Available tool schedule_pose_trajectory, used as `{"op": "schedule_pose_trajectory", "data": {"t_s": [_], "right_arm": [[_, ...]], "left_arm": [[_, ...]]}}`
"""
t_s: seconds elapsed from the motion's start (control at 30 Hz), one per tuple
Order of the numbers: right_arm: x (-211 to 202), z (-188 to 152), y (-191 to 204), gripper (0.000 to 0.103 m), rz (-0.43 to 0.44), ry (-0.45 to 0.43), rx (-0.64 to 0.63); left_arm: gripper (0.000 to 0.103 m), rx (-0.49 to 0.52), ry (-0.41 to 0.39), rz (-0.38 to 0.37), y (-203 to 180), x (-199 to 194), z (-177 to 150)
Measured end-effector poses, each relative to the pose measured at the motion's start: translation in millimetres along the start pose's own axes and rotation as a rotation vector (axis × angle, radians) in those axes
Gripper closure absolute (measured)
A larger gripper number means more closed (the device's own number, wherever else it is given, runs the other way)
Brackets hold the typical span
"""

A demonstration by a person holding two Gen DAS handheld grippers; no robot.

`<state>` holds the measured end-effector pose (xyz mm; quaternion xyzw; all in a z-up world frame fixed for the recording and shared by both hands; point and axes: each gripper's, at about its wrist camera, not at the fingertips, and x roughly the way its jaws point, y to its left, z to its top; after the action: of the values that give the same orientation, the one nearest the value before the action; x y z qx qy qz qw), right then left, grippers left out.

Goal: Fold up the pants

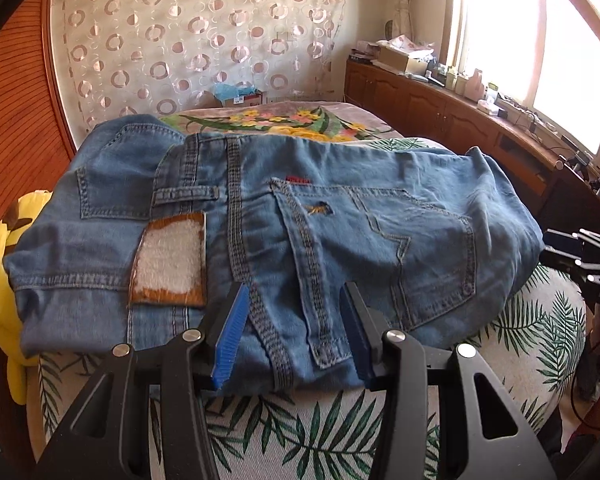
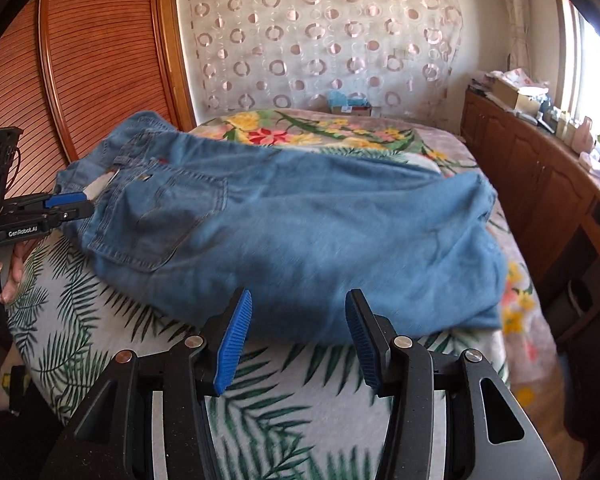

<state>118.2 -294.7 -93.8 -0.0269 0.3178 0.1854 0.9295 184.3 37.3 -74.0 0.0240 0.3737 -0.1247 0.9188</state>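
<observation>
Fingers of the left gripper [image 1: 292, 336] stand apart and empty over the near waistband edge of the jeans [image 1: 260, 216], and the right gripper [image 2: 298, 340] is likewise parted and empty at the near leg fold. The jeans lie folded on the leaf-print bedspread [image 2: 112, 320]. Denim looks heavy and limp — likely best pinched at the thick seams or waistband, not mid-panel.
</observation>
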Motion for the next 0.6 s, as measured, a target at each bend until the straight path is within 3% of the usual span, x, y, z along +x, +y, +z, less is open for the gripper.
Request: {"op": "schedule_pose_trajectory", "data": {"t_s": [0.17,0.2,0.27,0.3,0.53,0.6], "right_arm": [[-4,-6,-1,0.052,0.021,0.011,0.019],[-6,-8,0,0.052,0.027,0.014,0.024],[-9,-12,6,0.052,0.044,0.016,0.033],[-10,-13,5,0.052,0.053,0.020,0.037],[-15,-20,11,0.052,0.068,0.037,0.036],[-14,-20,13,0.052,0.074,0.045,0.035]], "left_arm": [[0.057,-0.018,-0.021,-0.009,6,-9,-11],[0.060,-0.017,-0.024,-0.009,6,-11,-12],[0.077,-0.015,-0.015,0.002,8,-12,-17],[0.079,-0.014,-0.011,0.009,8,-13,-18],[0.079,-0.038,-0.002,0.023,16,-16,-22],[0.071,-0.047,0.002,0.032,18,-17,-21]]}}
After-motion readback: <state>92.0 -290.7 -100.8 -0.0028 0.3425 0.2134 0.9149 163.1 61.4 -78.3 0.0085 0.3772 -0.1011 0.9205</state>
